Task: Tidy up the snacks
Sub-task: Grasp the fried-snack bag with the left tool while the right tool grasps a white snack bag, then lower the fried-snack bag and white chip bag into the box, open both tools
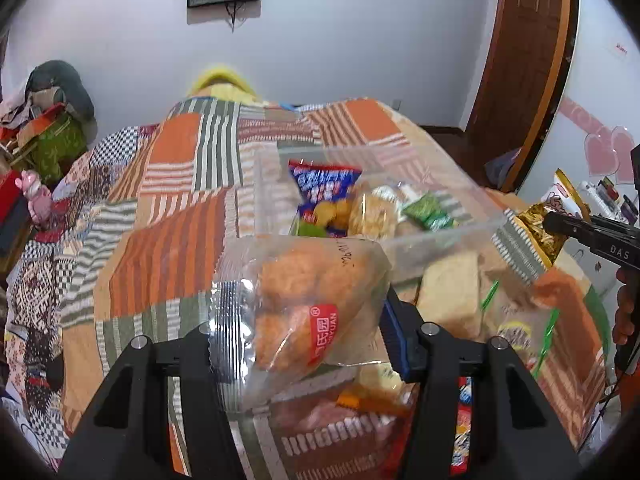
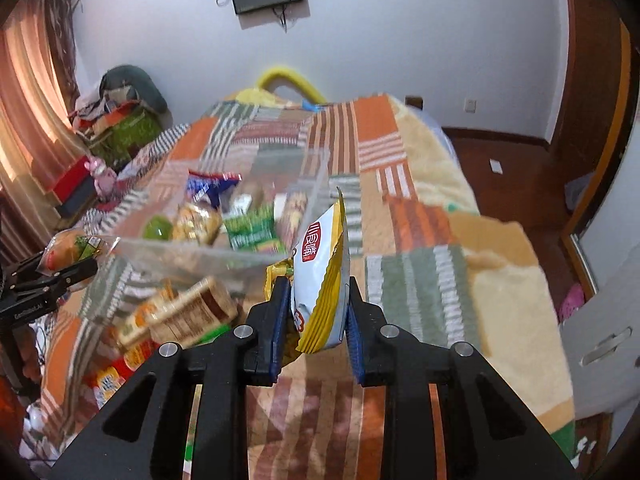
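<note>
left gripper (image 1: 296, 336) – clear pastry bag (image 1: 296, 304); right gripper (image 2: 316, 312) – white-yellow packet (image 2: 320, 276)

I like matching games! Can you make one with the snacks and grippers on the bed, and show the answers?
Things:
1. left gripper
2. right gripper
3. clear box
4. green packet

Matches:
A. lies inside the clear box
B. stands on the patchwork blanket
C. grips the white and yellow bag
D. grips the clear bag of orange snacks

Pairs: 1-D, 2-C, 3-B, 4-A
</note>
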A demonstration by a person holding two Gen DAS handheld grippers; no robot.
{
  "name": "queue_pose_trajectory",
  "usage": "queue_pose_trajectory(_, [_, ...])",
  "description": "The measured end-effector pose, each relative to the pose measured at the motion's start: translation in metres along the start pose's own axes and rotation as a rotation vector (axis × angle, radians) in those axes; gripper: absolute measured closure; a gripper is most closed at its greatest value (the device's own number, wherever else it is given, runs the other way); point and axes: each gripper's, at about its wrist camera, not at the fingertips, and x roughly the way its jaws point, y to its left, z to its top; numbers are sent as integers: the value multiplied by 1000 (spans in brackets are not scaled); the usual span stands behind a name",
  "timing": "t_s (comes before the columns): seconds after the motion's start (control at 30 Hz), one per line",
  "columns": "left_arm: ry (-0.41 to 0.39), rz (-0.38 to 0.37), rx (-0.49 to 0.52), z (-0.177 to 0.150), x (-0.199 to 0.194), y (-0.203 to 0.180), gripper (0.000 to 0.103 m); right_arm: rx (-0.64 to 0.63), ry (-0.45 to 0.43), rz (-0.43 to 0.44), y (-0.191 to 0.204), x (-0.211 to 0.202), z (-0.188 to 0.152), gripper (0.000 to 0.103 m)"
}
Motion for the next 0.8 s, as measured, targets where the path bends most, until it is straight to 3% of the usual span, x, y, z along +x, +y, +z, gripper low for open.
queue_pose_trajectory(0.3, [-40,-12,16,30,10,-11,49,-13,-49,39,22,13,26,80])
queue_pose_trajectory(0.6, [-2,-18,-18,53,56,-11,49,-35,-5,75,45,59,50,79])
queue_pose_trajectory(0.8, [21,-11,-6,69,85,-15,48,-76,46,45,58,92,63,80])
